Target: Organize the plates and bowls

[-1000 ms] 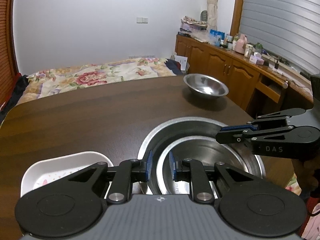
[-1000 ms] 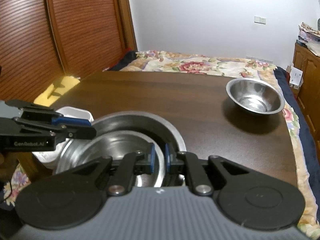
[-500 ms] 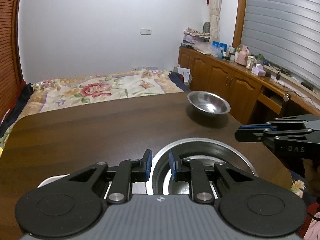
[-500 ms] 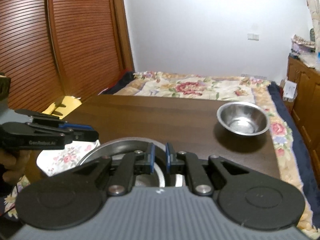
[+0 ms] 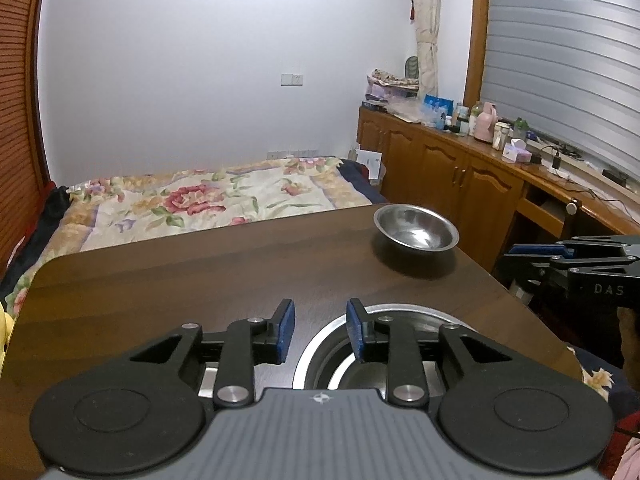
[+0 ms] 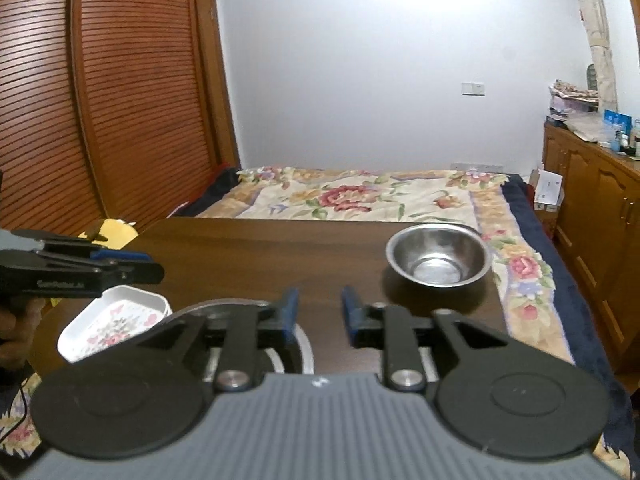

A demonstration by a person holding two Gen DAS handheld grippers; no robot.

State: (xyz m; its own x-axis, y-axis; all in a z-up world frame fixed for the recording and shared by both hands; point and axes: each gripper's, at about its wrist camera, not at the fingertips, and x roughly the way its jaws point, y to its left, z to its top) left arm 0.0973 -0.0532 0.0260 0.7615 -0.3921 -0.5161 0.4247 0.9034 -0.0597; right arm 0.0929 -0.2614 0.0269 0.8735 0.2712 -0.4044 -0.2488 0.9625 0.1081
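The small steel bowl (image 6: 439, 259) sits alone near the far right edge of the tabletop (image 5: 224, 280), upright, well apart from everything else. It looks thin-walled and light, stiff but slick, so the rim is the place to pinch, one pad inside and one outside. Closer in, the large steel basin (image 5: 320, 344) lies low under both cameras with another steel vessel nested in it; it is bulkier and likely to slide on polished wood. Just to its left rests the white floral dish (image 6: 116, 320), probably the fragile one. The left tool (image 5: 320, 330) hangs parted and empty above the basin's rim; the right tool (image 6: 319, 310) is likewise parted and holds nothing.
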